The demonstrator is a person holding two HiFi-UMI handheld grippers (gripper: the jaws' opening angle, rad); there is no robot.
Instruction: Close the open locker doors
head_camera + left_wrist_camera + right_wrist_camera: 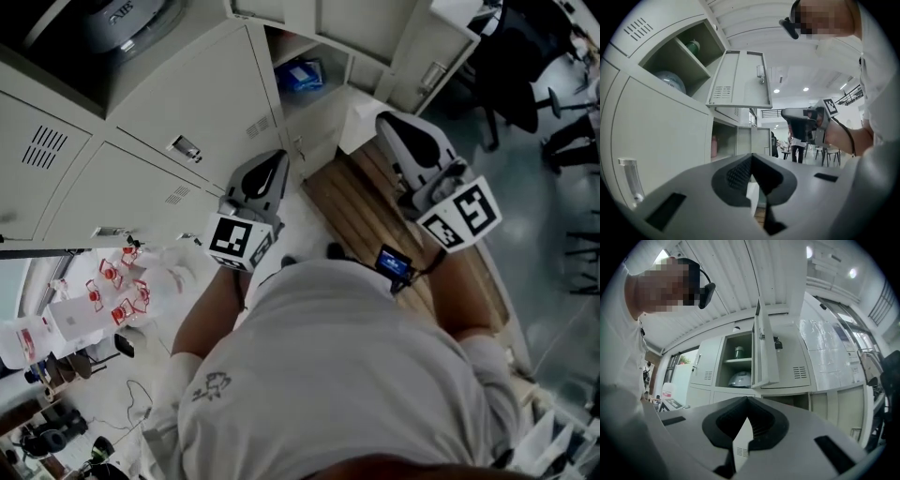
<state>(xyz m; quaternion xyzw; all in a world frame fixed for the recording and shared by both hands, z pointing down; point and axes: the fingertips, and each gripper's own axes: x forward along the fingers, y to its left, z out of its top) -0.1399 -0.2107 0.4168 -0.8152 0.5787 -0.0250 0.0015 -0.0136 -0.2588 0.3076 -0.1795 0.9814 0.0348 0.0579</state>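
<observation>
- Two grey two-jaw grippers show in the head view, the left gripper [270, 167] at 10 o'clock and the right gripper [405, 131] at 1 o'clock. Both face the pale grey metal lockers [141, 131].
- Left gripper view: its jaws are clenched together, with nothing between them. A pale grey open locker door [738, 77] juts out at 12 o'clock, and a white helmet [670, 80] sits in the compartment at 10 o'clock.
- Right gripper view: its jaws are clenched on nothing. The open door stands edge-on at 12 o'clock, with the helmet just to its left.
</observation>
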